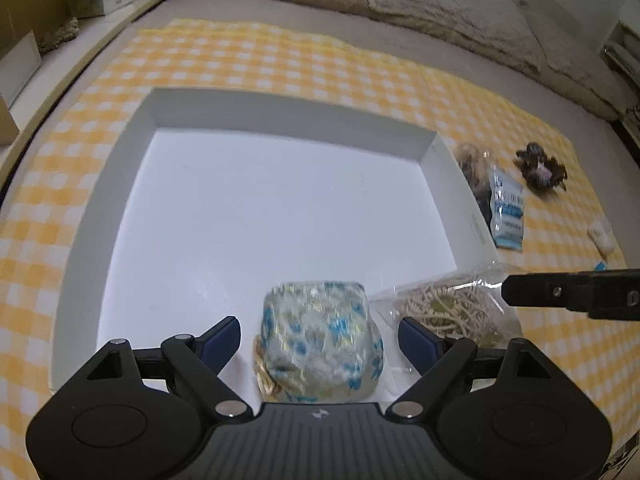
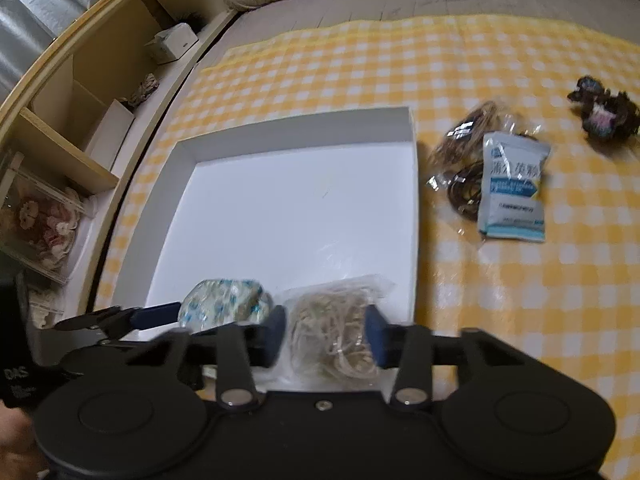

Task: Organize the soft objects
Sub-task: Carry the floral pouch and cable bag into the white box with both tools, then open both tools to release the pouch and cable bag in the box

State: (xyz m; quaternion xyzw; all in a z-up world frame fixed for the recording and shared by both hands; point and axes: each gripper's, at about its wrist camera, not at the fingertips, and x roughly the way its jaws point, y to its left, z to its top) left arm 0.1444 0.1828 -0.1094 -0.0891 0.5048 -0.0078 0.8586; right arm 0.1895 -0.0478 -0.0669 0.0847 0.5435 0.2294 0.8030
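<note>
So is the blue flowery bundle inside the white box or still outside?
Inside. The blue flowery bundle sits on the white box floor near its front edge, between the open left gripper fingers.

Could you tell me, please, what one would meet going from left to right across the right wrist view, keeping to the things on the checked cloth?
White box → bag of dark hair ties → pale blue sachet → dark hair accessory.

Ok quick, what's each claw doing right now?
Left gripper: open, the blue-patterned pouch sits loose between its fingers.
Right gripper: open around the bag of beige bands; whether it touches, cannot tell.
</note>
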